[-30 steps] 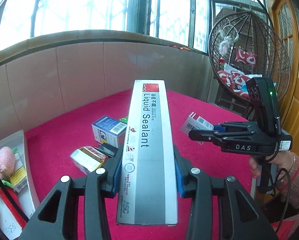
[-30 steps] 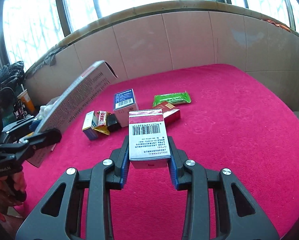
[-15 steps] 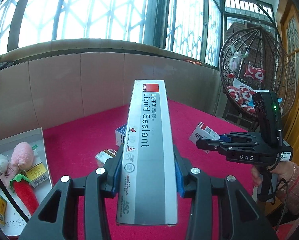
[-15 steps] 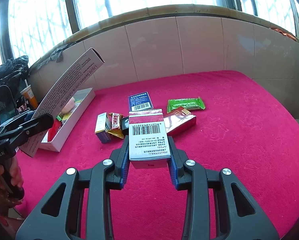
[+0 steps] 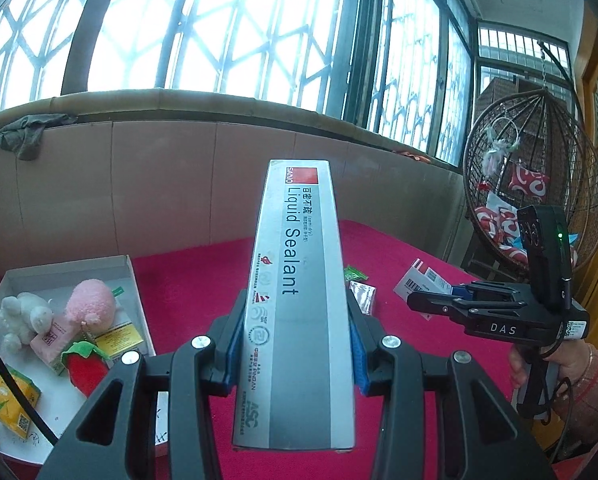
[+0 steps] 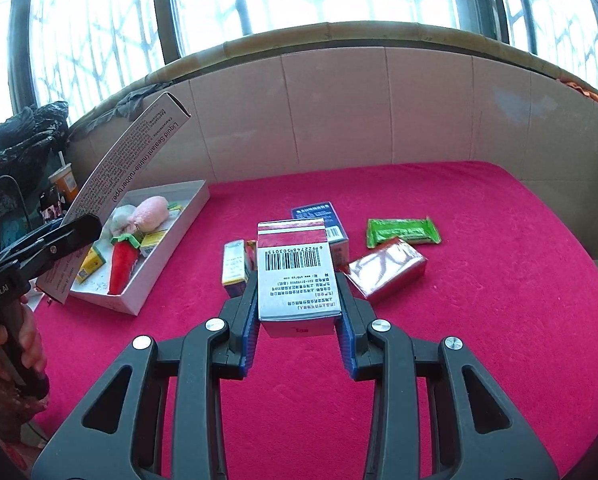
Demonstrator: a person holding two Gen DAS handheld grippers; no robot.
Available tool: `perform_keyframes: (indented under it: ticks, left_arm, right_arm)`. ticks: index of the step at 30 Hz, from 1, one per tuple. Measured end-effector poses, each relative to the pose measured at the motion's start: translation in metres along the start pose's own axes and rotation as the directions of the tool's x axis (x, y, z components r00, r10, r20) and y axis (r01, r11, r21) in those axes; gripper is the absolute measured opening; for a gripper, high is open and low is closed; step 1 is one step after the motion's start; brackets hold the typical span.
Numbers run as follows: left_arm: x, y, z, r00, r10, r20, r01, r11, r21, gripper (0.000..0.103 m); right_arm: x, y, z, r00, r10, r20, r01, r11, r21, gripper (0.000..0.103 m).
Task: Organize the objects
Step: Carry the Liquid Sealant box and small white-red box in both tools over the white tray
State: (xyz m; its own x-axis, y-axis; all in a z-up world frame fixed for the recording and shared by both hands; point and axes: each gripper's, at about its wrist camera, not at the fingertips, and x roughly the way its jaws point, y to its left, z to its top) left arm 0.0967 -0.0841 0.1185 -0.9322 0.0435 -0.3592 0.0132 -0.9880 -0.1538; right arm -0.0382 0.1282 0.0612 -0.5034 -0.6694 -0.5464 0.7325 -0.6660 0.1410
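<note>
My left gripper [image 5: 295, 344] is shut on a long grey Liquid Sealant box [image 5: 299, 280], held up over the red cloth. From the right wrist view the same box [image 6: 115, 196] slants up at the far left above a white tray [image 6: 171, 252]. My right gripper [image 6: 299, 312] is shut on a small red-and-white carton [image 6: 297, 276] with a barcode on top. In the left wrist view that carton [image 5: 423, 280] pokes out of the right gripper [image 5: 423, 300] at the right.
The white tray [image 5: 139, 300] holds plush toys, a strawberry toy and small packets. On the red cloth [image 6: 479, 280] lie a blue box [image 6: 319, 216], a green packet [image 6: 403, 232], a red foil pack [image 6: 387, 268] and a small yellow box [image 6: 235, 268]. A tiled wall rings the table.
Both grippers have swung left with their boxes still held. The white tray has come into both views, and the loose items now sit further right.
</note>
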Motion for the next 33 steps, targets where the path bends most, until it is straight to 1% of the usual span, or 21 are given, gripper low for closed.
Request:
perform_keyframes:
  ticks: [5, 19, 26, 30, 33]
  left_arm:
    - [-0.012, 0.015, 0.003, 0.999, 0.023, 0.028, -0.022, 0.999, -0.028, 0.042]
    - [-0.034, 0.058, -0.001, 0.995, 0.073, 0.066, -0.066, 0.991, -0.113, 0.042]
    - [-0.044, 0.092, -0.009, 0.989, 0.127, 0.079, -0.111, 0.977, -0.180, 0.042]
    - [-0.048, 0.111, -0.014, 0.984, 0.161, 0.071, -0.142, 0.965, -0.219, 0.042]
    - [-0.049, 0.128, -0.014, 0.984, 0.170, 0.060, -0.149, 0.954, -0.259, 0.042]
  right_arm:
    - [0.005, 0.022, 0.006, 1.000, 0.022, -0.003, -0.022, 0.999, -0.047, 0.033]
    - [0.026, 0.071, 0.017, 0.997, 0.063, -0.040, -0.068, 0.989, -0.135, 0.033]
    - [0.045, 0.106, 0.024, 0.990, 0.123, -0.068, -0.134, 0.975, -0.176, 0.033]
    - [0.056, 0.125, 0.025, 0.984, 0.153, -0.087, -0.167, 0.966, -0.198, 0.033]
    - [0.062, 0.137, 0.025, 0.980, 0.174, -0.101, -0.192, 0.961, -0.200, 0.033]
